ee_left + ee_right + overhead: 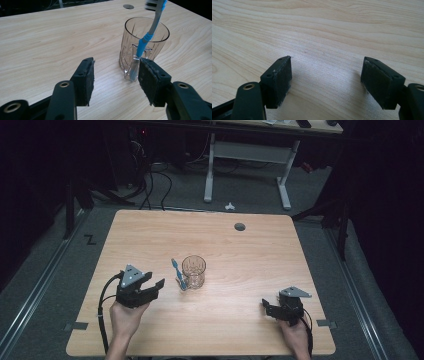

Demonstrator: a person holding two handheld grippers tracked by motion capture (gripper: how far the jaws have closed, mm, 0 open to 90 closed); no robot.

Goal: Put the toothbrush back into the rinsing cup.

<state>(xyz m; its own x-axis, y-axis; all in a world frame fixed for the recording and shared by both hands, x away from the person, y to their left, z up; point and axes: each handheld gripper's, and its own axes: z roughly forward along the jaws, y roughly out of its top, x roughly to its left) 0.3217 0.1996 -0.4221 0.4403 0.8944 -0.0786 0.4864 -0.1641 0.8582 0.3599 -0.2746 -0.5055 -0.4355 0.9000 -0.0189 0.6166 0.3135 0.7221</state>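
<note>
A clear cut-pattern glass (194, 271) (143, 42) stands upright near the middle of the wooden table (235, 255). A blue and grey toothbrush (177, 273) (145, 41) leans against the glass's outer wall, its lower end on the table and its head up. My left gripper (156, 286) (116, 75) is open just left of the glass, and one pad (147, 80) sits close beside the toothbrush's lower end. My right gripper (267, 308) (327, 77) rests open at the table's front right, with bare wood between its pads.
A round grey cable hole (240, 226) (128, 6) sits in the tabletop at the back. Beyond the table are a white desk frame (247, 165) and cables on the floor. Tape marks sit on both front corners of the table.
</note>
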